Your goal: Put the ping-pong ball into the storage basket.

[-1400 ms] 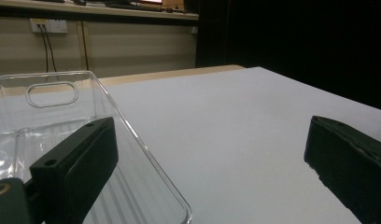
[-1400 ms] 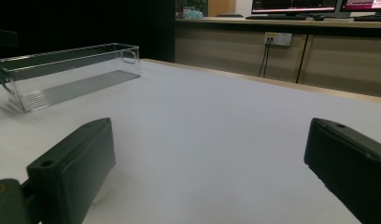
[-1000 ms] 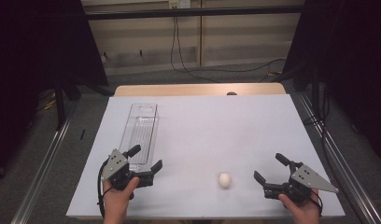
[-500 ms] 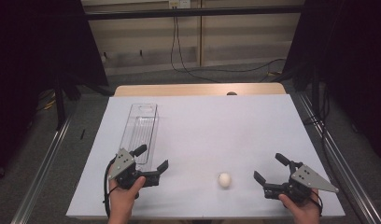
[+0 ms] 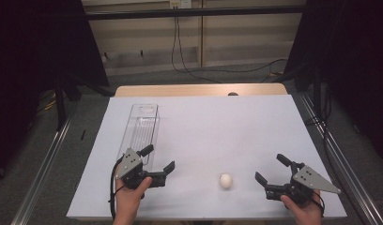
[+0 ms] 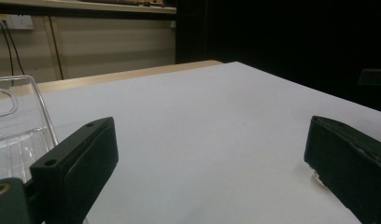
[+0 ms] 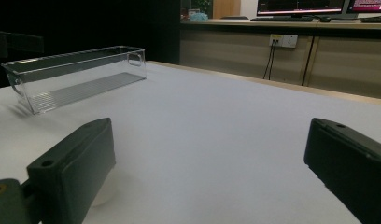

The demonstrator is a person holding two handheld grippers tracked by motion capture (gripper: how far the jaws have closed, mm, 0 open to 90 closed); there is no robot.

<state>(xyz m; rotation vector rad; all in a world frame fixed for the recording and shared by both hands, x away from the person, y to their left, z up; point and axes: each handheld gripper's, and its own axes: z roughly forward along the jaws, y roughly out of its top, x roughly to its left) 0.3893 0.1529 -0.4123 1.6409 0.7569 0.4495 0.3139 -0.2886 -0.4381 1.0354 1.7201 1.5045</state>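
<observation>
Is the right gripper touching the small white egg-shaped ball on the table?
Apart. The high view shows bare white table between the right gripper and the small white egg-shaped ball.

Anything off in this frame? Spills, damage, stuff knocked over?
Nothing stands out. The clear bin sits upright and empty on the white table, and the egg lies whole between the left gripper and right gripper. Both are open, touching nothing.

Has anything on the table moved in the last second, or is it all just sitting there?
The left gripper has slid a little to the right, toward the white egg, and turned so its open jaws point that way. Nothing was grabbed or released. The egg, the clear tray and the open right gripper stayed put.
</observation>
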